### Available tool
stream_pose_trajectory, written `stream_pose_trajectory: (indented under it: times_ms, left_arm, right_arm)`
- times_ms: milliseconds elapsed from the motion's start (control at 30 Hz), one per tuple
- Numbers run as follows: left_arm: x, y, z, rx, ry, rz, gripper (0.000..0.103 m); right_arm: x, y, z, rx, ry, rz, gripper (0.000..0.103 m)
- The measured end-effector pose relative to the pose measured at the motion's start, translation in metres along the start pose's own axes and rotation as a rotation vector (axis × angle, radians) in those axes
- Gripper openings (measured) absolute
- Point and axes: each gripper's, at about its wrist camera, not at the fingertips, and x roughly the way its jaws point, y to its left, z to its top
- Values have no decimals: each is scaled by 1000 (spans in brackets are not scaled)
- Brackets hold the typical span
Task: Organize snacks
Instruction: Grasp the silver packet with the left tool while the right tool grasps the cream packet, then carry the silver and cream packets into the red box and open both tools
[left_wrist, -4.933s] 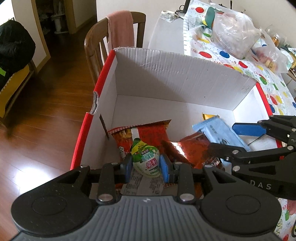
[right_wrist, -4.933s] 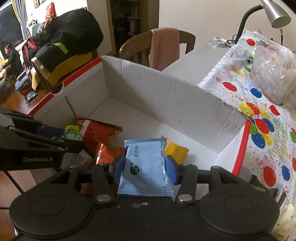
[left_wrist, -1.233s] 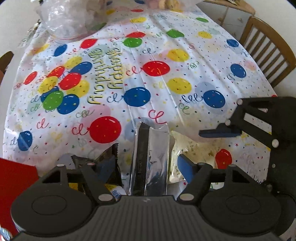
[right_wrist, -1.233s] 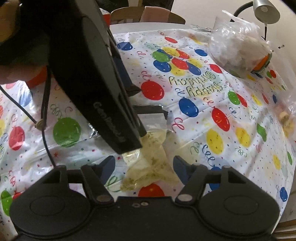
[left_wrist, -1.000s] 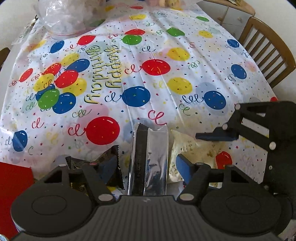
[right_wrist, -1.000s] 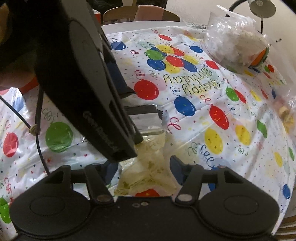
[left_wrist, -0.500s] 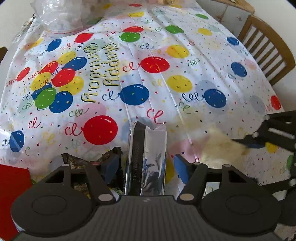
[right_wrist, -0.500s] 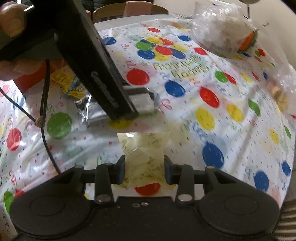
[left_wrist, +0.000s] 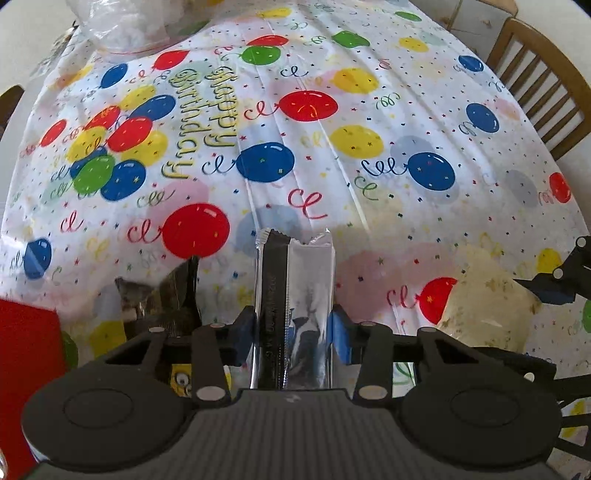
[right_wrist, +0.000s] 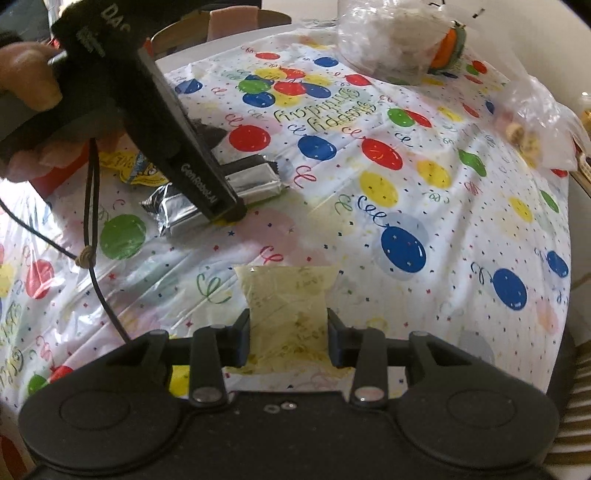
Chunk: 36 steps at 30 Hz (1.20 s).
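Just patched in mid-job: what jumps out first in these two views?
The balloon-print tablecloth fills both views. The left gripper is closing on a silver snack packet lying on it, and the right gripper pinches a pale yellow snack bag nearer the table edge.

The right gripper (right_wrist: 288, 334) is pinching a pale yellow snack packet (right_wrist: 287, 302) above the balloon tablecloth (right_wrist: 424, 206), while the left gripper (right_wrist: 225, 210), held by a hand (right_wrist: 26, 74), is closing on a silver packet (right_wrist: 207, 195).
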Motion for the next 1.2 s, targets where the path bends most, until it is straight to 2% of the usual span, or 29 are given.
stream_pose_trajectory:
  times_ms: [333,700,967,1200]
  left_arm:
    - [-50,4,-30,-51,-90,-71,42]
    - [-106,23,-70,-116,-179,-97,42]
    - [-146,63,-104,-181,-244,-91,42]
    - [-173,104,-130,-226,-264,-84,42]
  right_arm:
    - [-36,12,-5,116,-46,-24,37]
    - [-81,46,-1,181,-103,-50,37]
    - [-103,79,16,215,-149,-51,37]
    - [-114,116,42,221,-183,-28,37]
